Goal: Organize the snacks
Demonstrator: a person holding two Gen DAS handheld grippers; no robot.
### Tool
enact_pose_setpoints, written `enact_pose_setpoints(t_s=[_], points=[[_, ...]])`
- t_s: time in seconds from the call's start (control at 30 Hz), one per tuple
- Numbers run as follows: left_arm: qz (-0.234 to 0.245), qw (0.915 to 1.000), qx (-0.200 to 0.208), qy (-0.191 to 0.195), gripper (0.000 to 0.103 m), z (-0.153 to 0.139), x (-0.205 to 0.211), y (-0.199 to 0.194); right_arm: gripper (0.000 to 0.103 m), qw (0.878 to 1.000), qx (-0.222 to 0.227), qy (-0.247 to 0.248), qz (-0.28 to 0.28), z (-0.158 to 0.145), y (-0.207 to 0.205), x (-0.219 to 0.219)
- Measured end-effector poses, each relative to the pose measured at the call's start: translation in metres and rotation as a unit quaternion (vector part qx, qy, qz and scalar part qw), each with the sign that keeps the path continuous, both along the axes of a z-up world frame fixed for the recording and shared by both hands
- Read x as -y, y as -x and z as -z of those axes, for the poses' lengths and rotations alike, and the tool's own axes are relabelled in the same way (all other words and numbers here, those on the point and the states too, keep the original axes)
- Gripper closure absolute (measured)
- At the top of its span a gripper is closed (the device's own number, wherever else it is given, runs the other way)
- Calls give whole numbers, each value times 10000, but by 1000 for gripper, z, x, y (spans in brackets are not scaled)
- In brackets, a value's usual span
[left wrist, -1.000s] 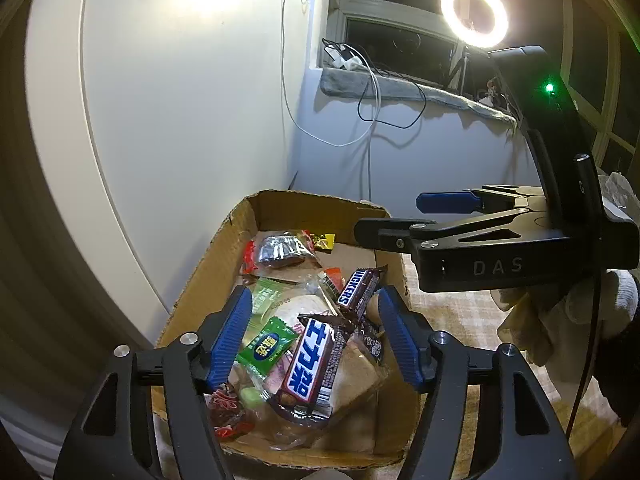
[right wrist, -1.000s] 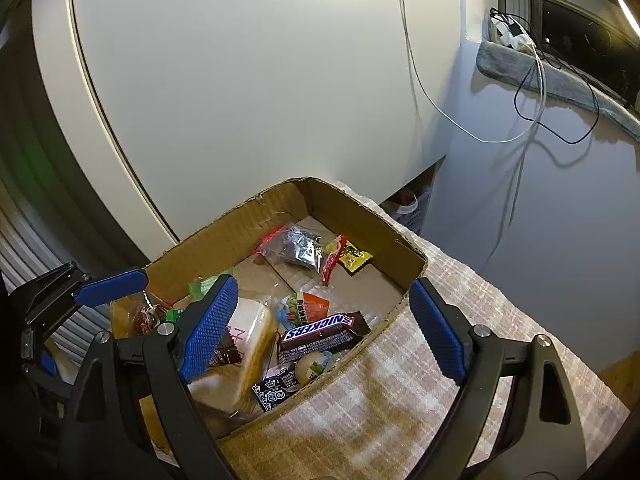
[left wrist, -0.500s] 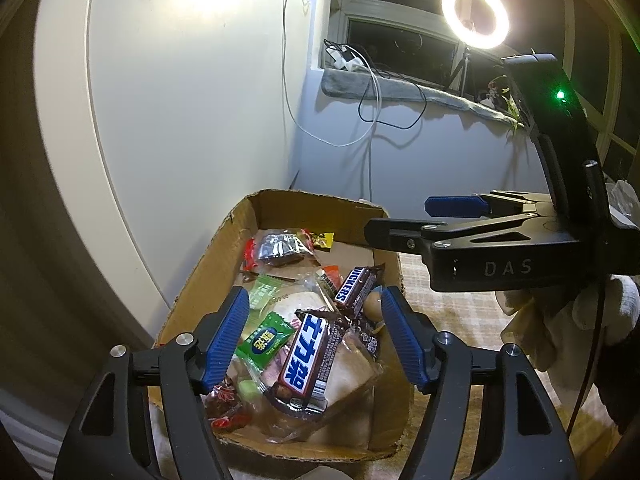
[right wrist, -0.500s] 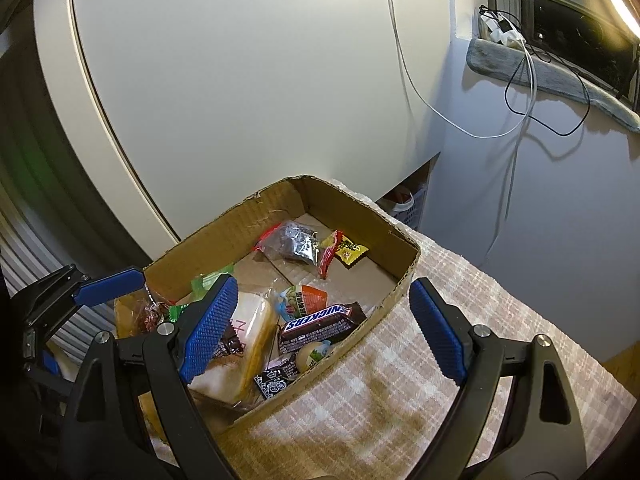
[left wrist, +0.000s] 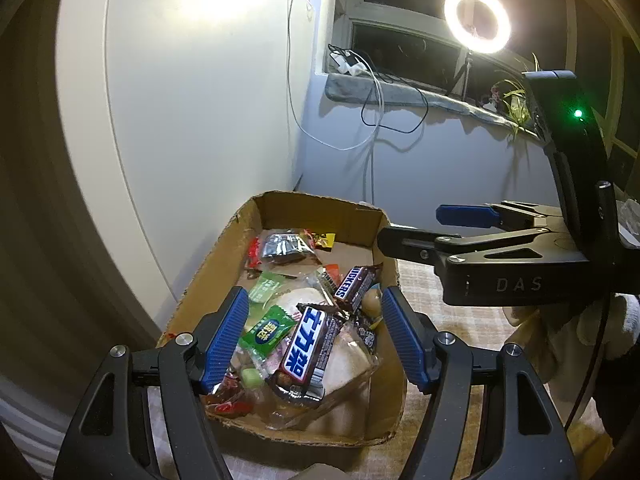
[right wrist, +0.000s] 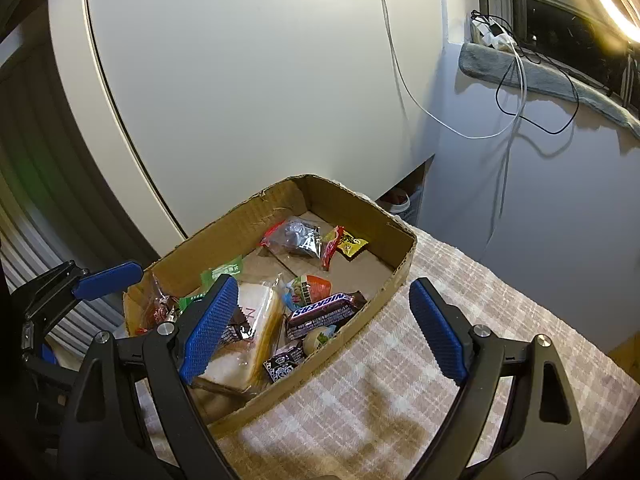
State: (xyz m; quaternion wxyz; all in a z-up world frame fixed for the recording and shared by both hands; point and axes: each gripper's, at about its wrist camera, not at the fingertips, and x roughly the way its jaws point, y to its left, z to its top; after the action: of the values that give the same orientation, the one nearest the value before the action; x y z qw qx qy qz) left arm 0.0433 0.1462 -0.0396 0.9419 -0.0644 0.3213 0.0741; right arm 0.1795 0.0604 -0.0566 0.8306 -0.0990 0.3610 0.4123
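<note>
As before — cardboard box [left wrist: 280, 208] snack-filled.

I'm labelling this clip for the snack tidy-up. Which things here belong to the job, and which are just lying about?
Job:
cardboard box
Snickers bar
blue-lettered chocolate bar
wrapped sandwich
green packet
yellow candy

Lying about:
ring light
cables
checked cloth

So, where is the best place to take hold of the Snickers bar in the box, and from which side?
Grip the Snickers bar across its narrow width near the middle, coming from above. It lies flat on top of the other snacks, and the box wall blocks one side.
</note>
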Motion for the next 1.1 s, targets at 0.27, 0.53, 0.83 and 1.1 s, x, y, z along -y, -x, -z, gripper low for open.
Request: enact_pose_setpoints(t_s=[0.27, 0.53, 0.83, 1.1], points=[[-108, 9999, 35, -26, 34, -2, 0, 9, 13, 9998, 61, -128, 131, -5, 13, 9], [-279, 9995, 84, -78, 34, -5, 1, 19, 13, 9996, 176, -117, 190, -8, 29, 16], [-395, 9990, 134, -136, 26, -9, 3, 28, 13, 9991, 238, -151, 324, -10, 41, 28], [-452, 9989, 138, -81, 26, -9, 4, 34, 13, 9986, 261, -192, 415, -9, 51, 40]])
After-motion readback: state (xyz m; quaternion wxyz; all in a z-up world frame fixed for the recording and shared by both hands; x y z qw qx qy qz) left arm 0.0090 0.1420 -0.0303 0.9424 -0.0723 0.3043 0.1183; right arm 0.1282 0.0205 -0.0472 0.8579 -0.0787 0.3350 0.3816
